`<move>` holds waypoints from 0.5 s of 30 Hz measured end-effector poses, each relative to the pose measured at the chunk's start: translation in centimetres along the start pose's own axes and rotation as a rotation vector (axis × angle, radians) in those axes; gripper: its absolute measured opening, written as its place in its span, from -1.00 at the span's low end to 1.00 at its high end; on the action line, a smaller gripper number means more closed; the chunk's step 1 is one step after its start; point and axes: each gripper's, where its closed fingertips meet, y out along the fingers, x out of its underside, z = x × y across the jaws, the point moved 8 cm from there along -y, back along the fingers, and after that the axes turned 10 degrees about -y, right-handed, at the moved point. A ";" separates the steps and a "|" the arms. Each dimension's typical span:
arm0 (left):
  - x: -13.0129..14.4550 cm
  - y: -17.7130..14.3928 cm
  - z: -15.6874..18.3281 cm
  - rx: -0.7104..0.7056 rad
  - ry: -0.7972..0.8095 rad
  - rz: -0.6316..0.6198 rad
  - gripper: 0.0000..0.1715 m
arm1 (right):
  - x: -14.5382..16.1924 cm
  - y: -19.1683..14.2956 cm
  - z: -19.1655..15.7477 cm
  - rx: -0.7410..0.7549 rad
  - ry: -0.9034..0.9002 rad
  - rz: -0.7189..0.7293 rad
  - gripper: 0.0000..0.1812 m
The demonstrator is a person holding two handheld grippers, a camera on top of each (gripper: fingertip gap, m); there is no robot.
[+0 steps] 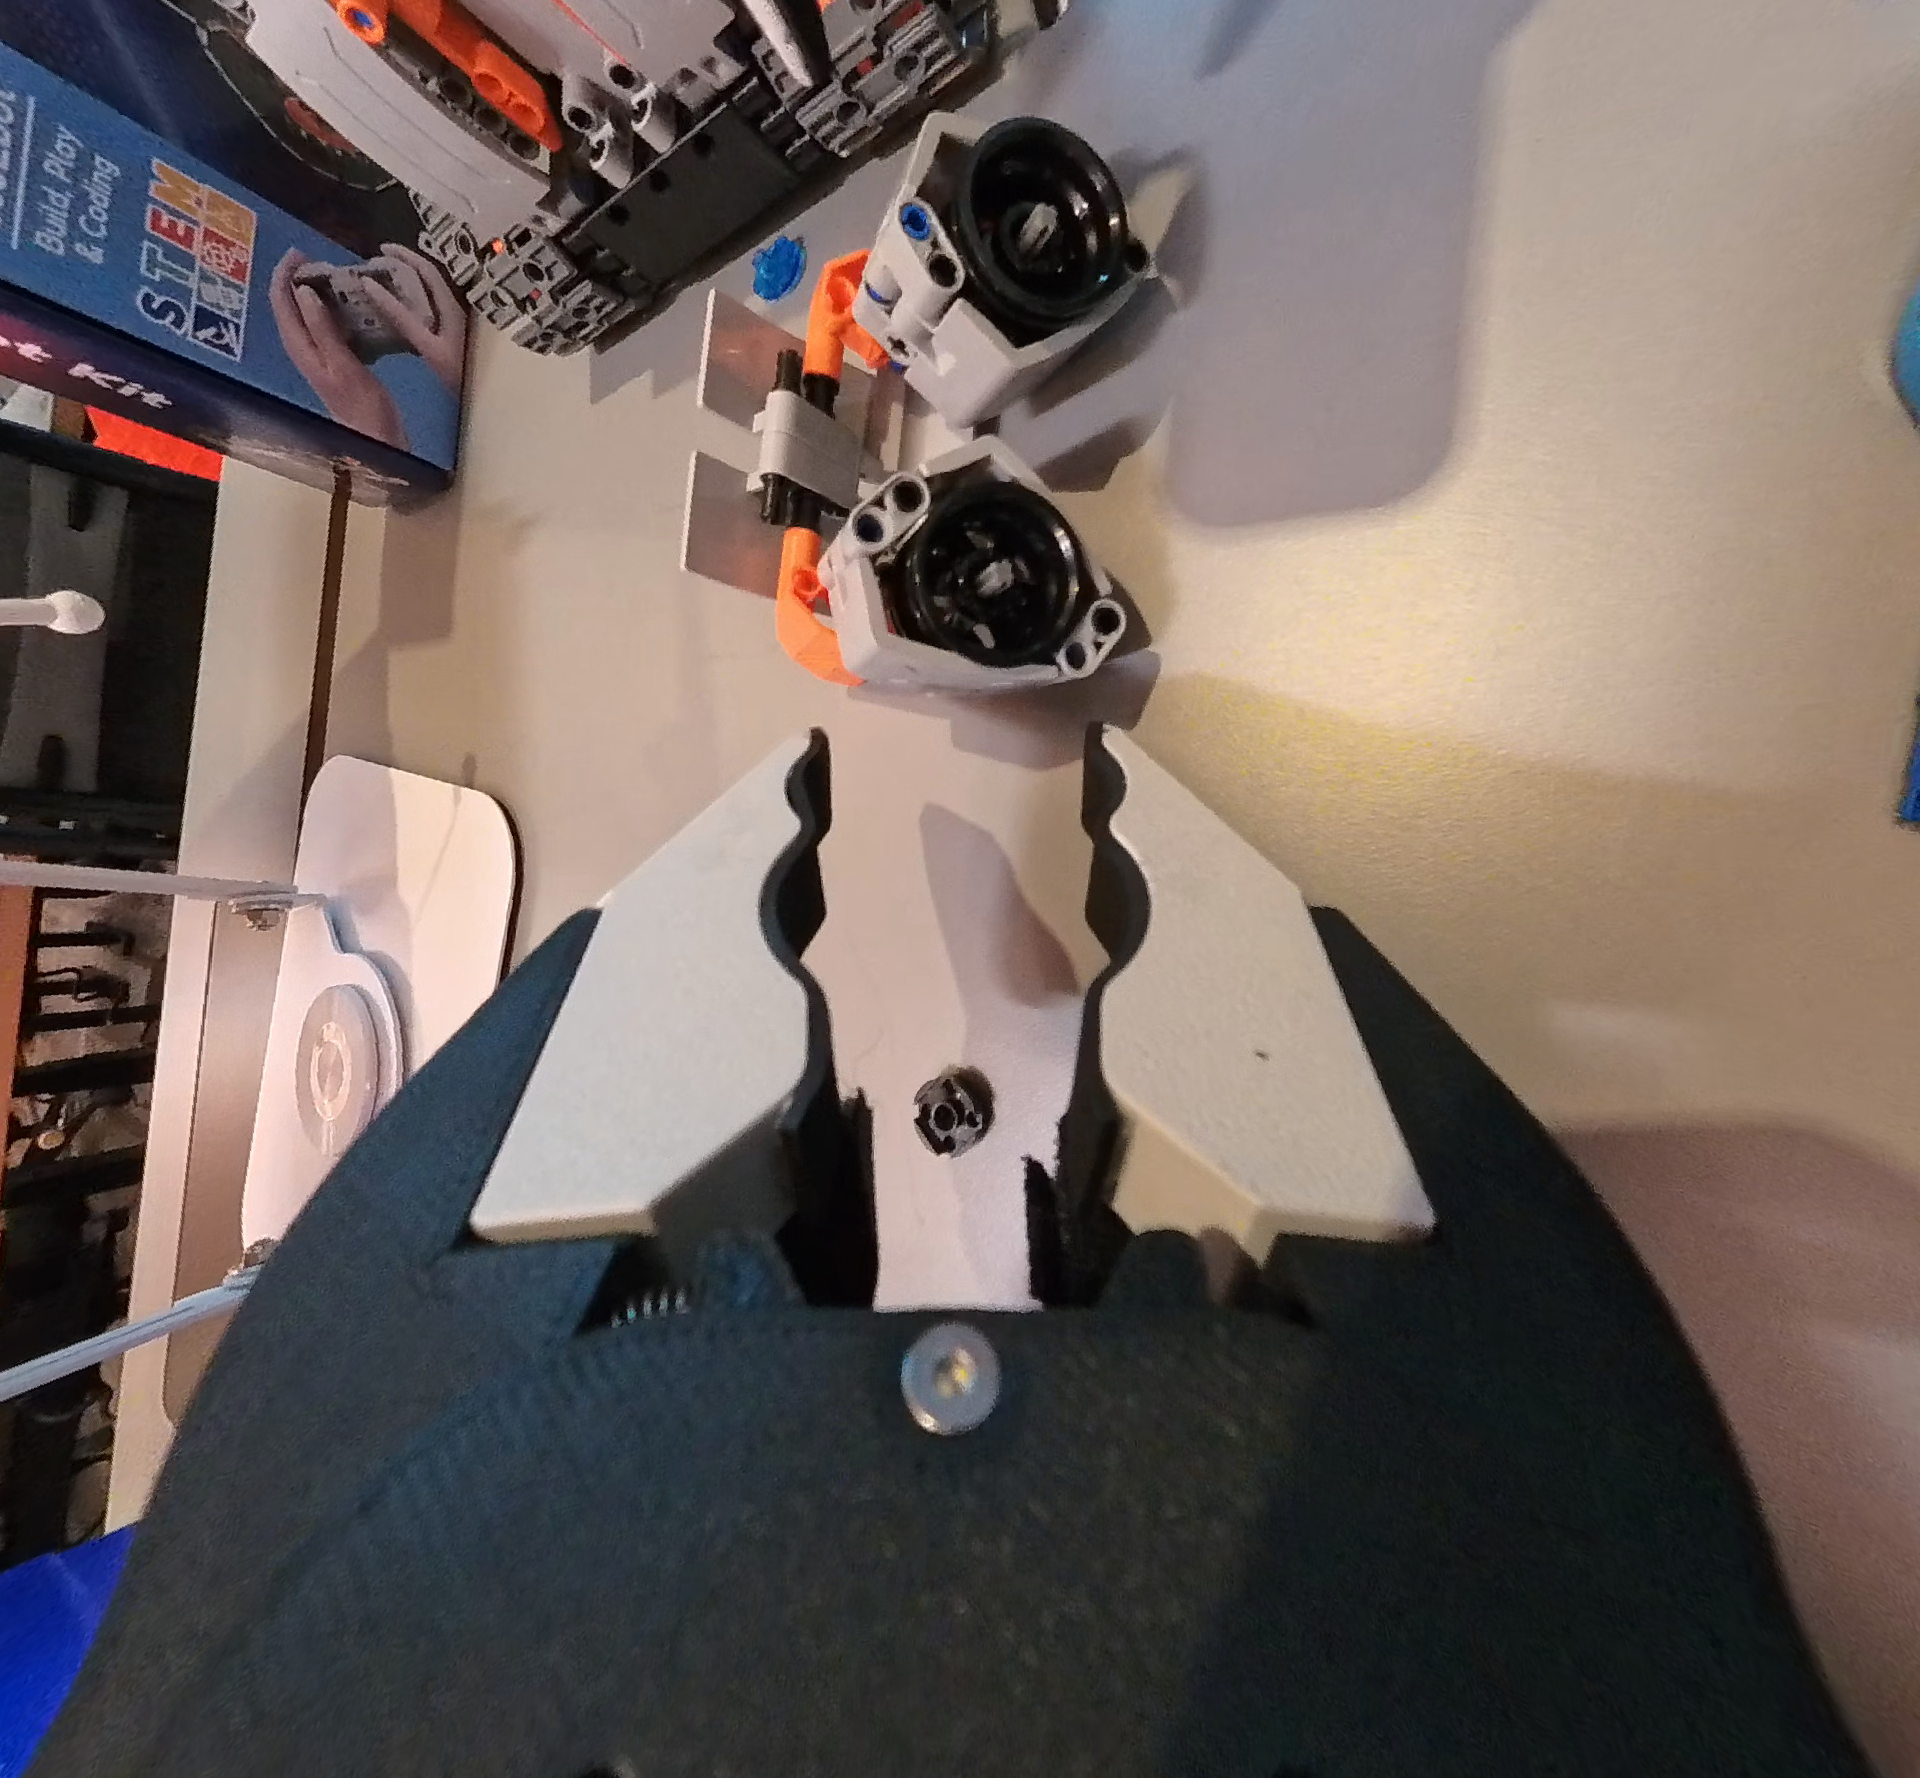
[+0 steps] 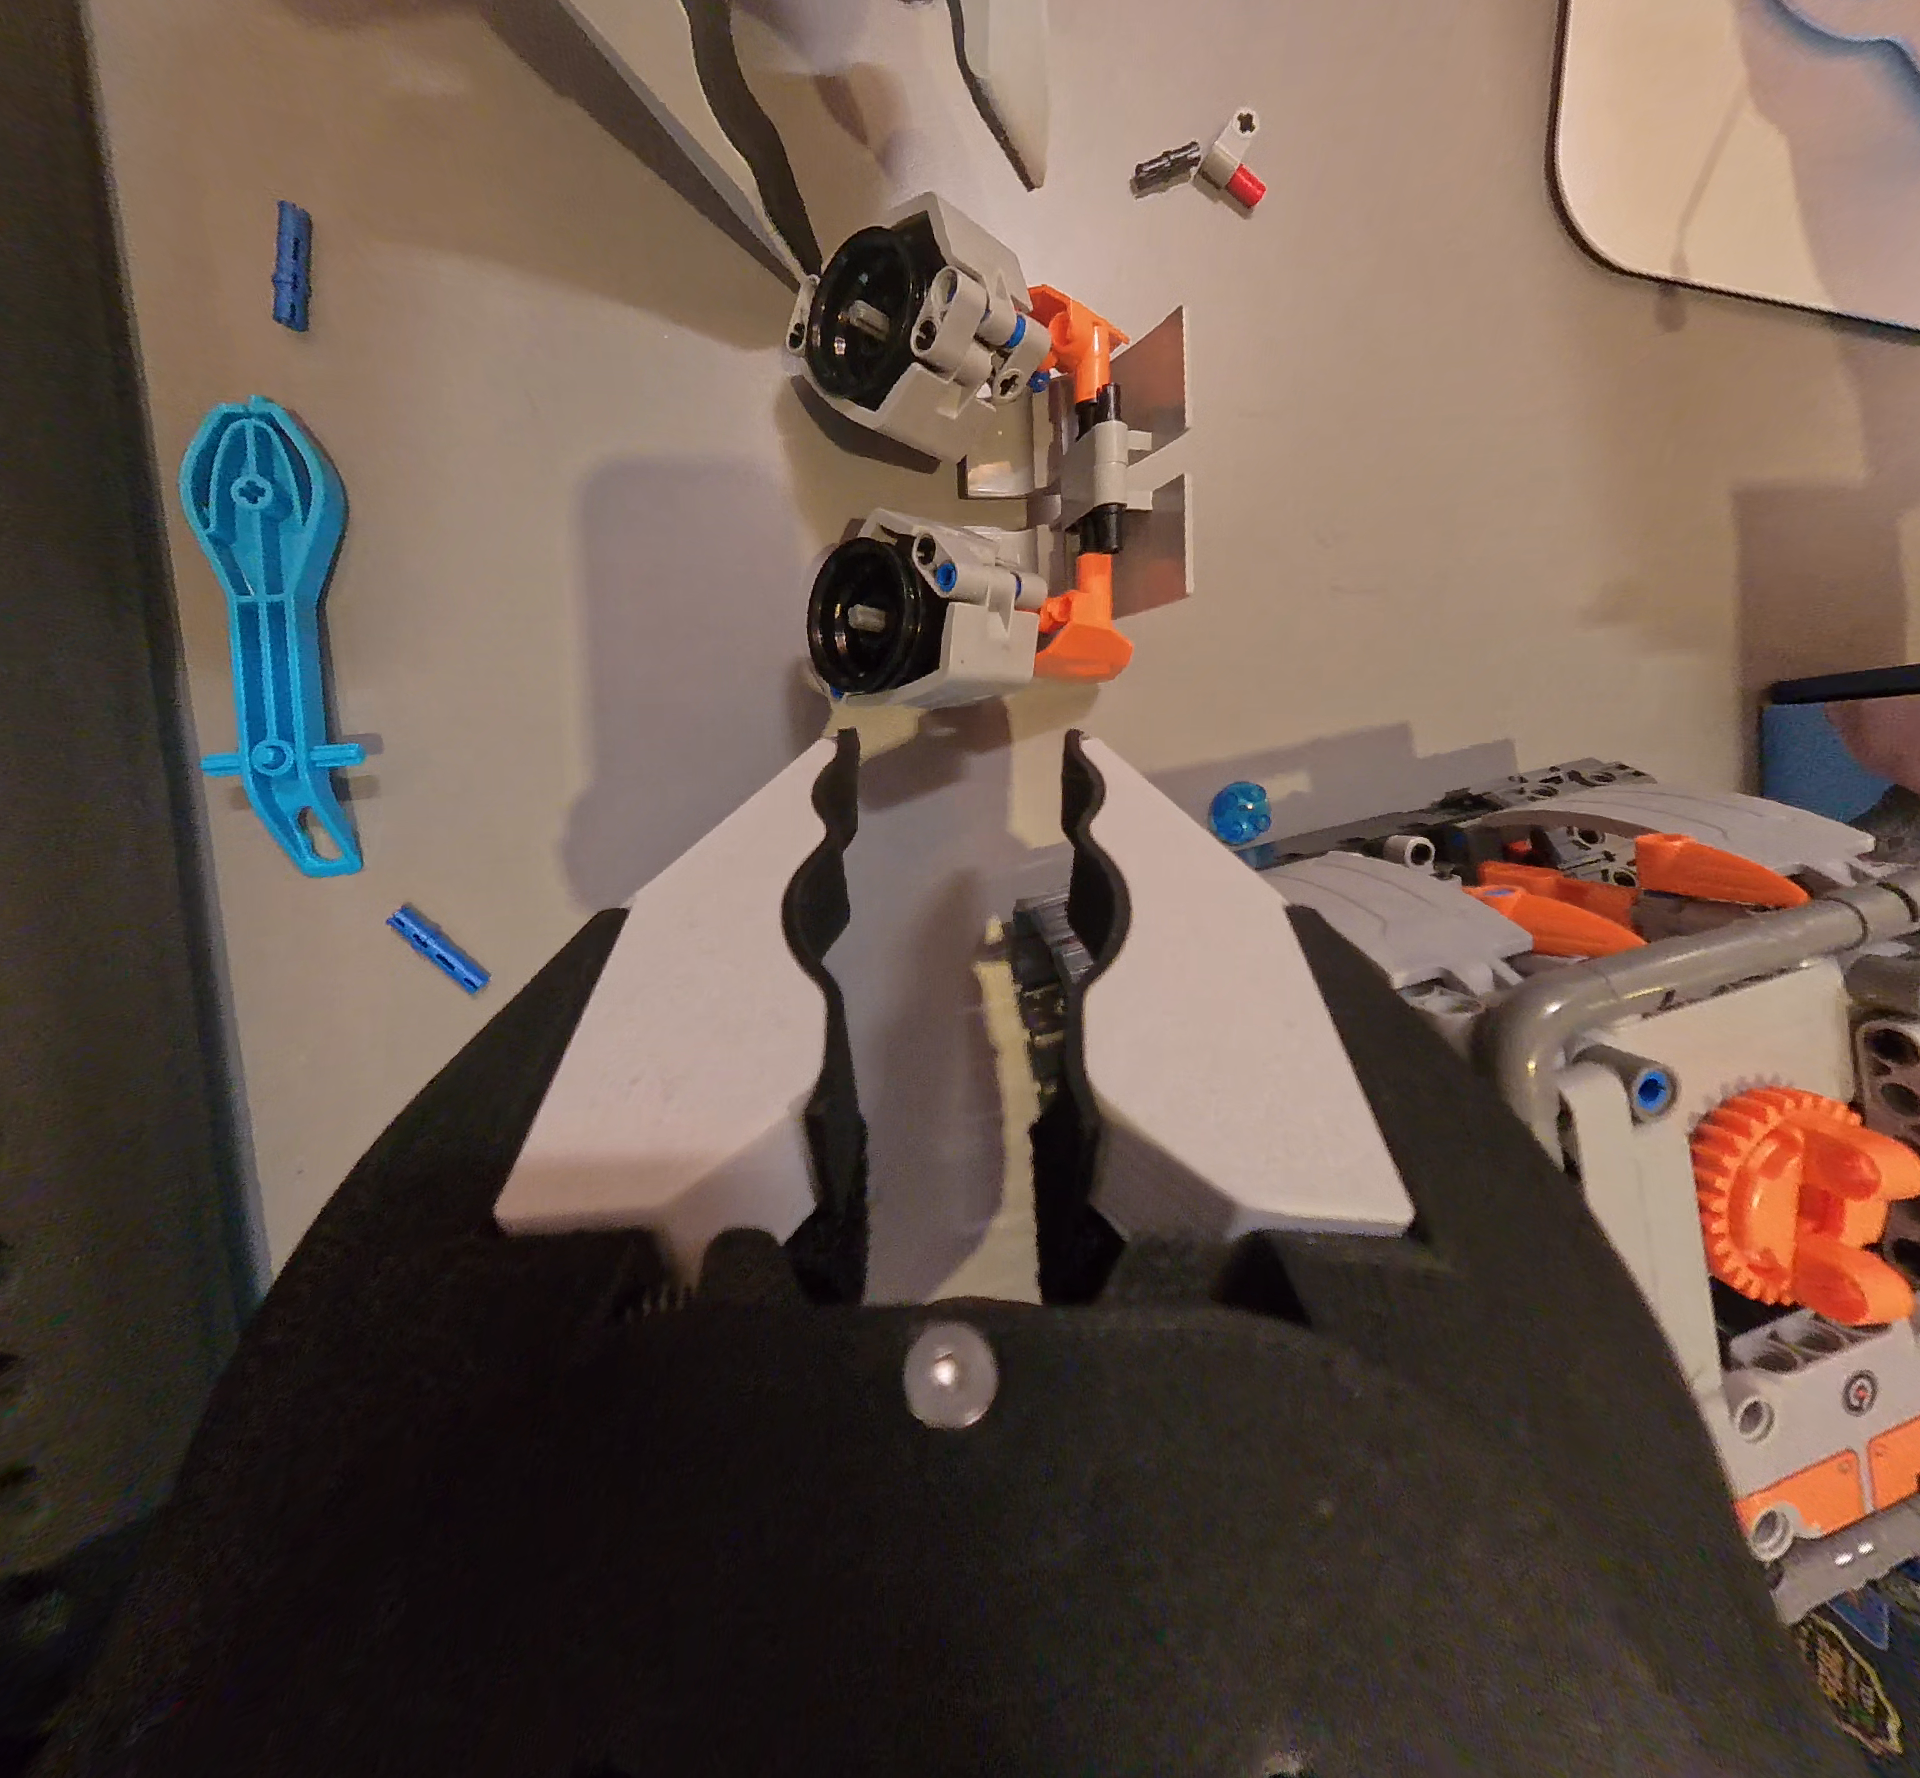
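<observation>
1. Twin-wheel brick assembly, two grey housings with black hubs joined by orange connectors and a grey link, lies on the pale tabletop at 12 o'clock from both grippers.
2. Left gripper hovers with its fingers spread and holding nothing, the tips just short of the nearer black hub.
3. Right gripper faces it from the opposite side, fingers likewise apart and empty, just short of the other hub.
4. Seen from the left wrist, a small dark round stud lies on the table between the left fingers.
5. At 11 o'clock in that view stand a larger grey-and-orange brick model and a blue printed kit box; its lettering is not reproduced.
6. At 9 o'clock from the right gripper lie a light-blue brick-separator tool and two blue pins; a translucent blue round stud sits at 1 o'clock.
</observation>
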 end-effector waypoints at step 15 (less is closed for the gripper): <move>-0.6 0.2 0.4 0.036 -0.002 0.040 -0.45 | -0.5 1.2 -0.1 -0.022 0.035 0.010 -0.52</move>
